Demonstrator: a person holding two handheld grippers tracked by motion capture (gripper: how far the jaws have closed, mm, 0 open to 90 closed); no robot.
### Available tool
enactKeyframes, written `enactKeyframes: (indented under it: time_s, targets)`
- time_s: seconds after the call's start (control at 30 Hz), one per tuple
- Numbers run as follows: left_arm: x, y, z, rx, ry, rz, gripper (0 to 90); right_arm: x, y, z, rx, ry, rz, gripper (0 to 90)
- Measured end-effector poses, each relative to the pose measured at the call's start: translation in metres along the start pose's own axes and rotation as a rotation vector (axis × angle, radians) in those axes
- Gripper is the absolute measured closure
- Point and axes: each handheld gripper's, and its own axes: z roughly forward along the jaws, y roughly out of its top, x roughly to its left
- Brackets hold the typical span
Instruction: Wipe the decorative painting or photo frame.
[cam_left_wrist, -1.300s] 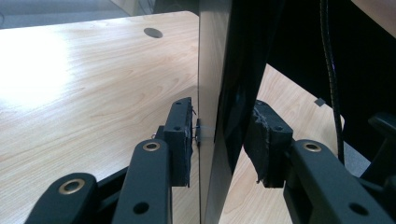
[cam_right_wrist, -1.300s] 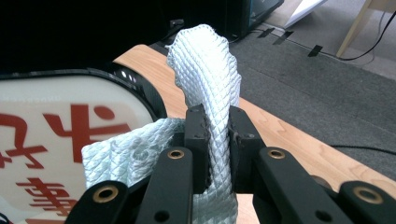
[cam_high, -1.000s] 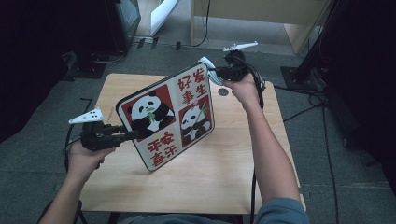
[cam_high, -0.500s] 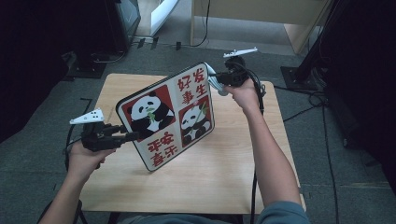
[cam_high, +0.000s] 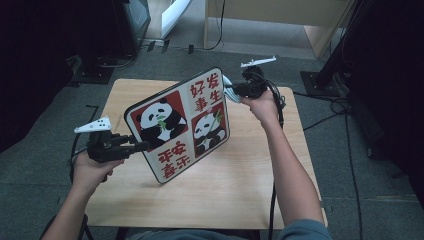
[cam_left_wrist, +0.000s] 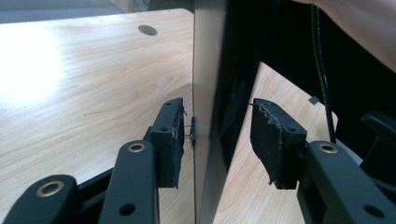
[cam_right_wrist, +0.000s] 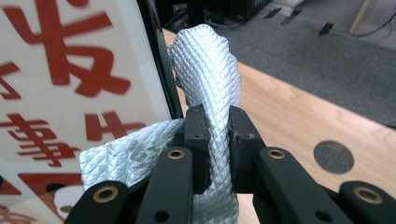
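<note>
Panda sign board (cam_high: 182, 125) tilted up on the desk (cam_high: 240, 185), lower corner seemingly resting on the wood, left hand-held gripper (cam_left_wrist: 217, 135) spread wide astride its edge (pads not pinching), right hand-held gripper (cam_right_wrist: 217, 140) clamped on a white woven cloth (cam_right_wrist: 205, 70) by the top corner

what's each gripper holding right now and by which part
The right gripper is shut on a pale quilted cloth, pinching a fold of it. The left gripper straddles the lower left edge of the square panda picture board, with a gap at one pad.
</note>
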Motion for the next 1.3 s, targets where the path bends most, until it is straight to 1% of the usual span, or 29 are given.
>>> enactKeyframes:
  time_s: [0.03,0.07,0.17,0.2,0.3,0.33,0.37,0.4,0.63,0.73,0.83,0.9,0.97,1.17,1.2,1.23,1.3]
  targets:
    - [-0.001,0.0,0.0,0.001,0.0,0.0,58.0,0.0,0.0,0.0,0.0,0.0,0.0,80.8]
    - [-0.002,0.001,-0.001,-0.003,0.001,0.004,59.6,0.0,-0.003,0.0,-0.01,0.0,-0.003,80.8]
    - [-0.002,0.001,-0.002,0.004,0.01,0.005,64.3,0.0,-0.007,0.0,-0.004,-0.005,-0.007,80.8]
    - [-0.002,0.001,-0.002,0.006,0.01,0.002,67.3,0.0,-0.008,0.001,-0.002,-0.005,-0.007,80.8]
    - [-0.002,0.001,-0.002,0.008,0.007,0.003,68.9,-0.001,-0.012,0.002,0.01,-0.004,-0.005,80.8]
    - [-0.002,0.001,-0.002,0.015,0.008,0.004,69.2,-0.001,-0.013,0.003,0.012,-0.005,-0.001,80.9]
    - [-0.002,0.001,-0.002,0.015,0.008,0.004,70.2,-0.001,-0.013,0.003,0.012,-0.005,-0.001,80.9]
    - [-0.003,0.001,-0.001,0.019,0.009,0.007,71.6,-0.001,-0.015,0.002,-0.001,-0.006,-0.005,80.9]
    - [-0.003,0.001,-0.002,0.02,0.018,0.018,75.3,-0.002,-0.022,0.004,0.008,-0.002,-0.002,80.9]
    - [-0.003,0.001,-0.002,0.022,0.022,0.017,77.8,-0.002,-0.025,0.006,0.022,-0.002,0.006,80.9]
    - [-0.003,0.001,-0.002,0.025,0.024,0.019,78.3,-0.002,-0.026,0.006,0.028,-0.001,0.009,81.0]
    - [-0.003,0.001,-0.002,0.024,0.024,0.018,78.3,-0.002,-0.03,0.006,0.013,0.0,0.005,81.0]
    - [-0.003,0.001,-0.002,0.024,0.024,0.018,78.3,-0.002,-0.031,0.007,0.013,0.001,0.007,81.0]
    - [-0.003,0.001,-0.002,0.024,0.022,0.021,78.4,-0.003,-0.039,0.009,0.034,0.003,0.024,81.0]
    - [-0.003,0.001,-0.002,0.024,0.021,0.019,78.4,-0.003,-0.04,0.009,0.033,0.001,0.028,80.9]
    - [-0.002,0.001,-0.002,0.024,0.019,0.018,78.4,-0.003,-0.042,0.009,0.02,0.002,0.019,81.0]
    - [-0.002,0.001,-0.002,0.022,0.015,0.015,78.5,-0.003,-0.045,0.01,0.025,0.002,0.026,81.0]
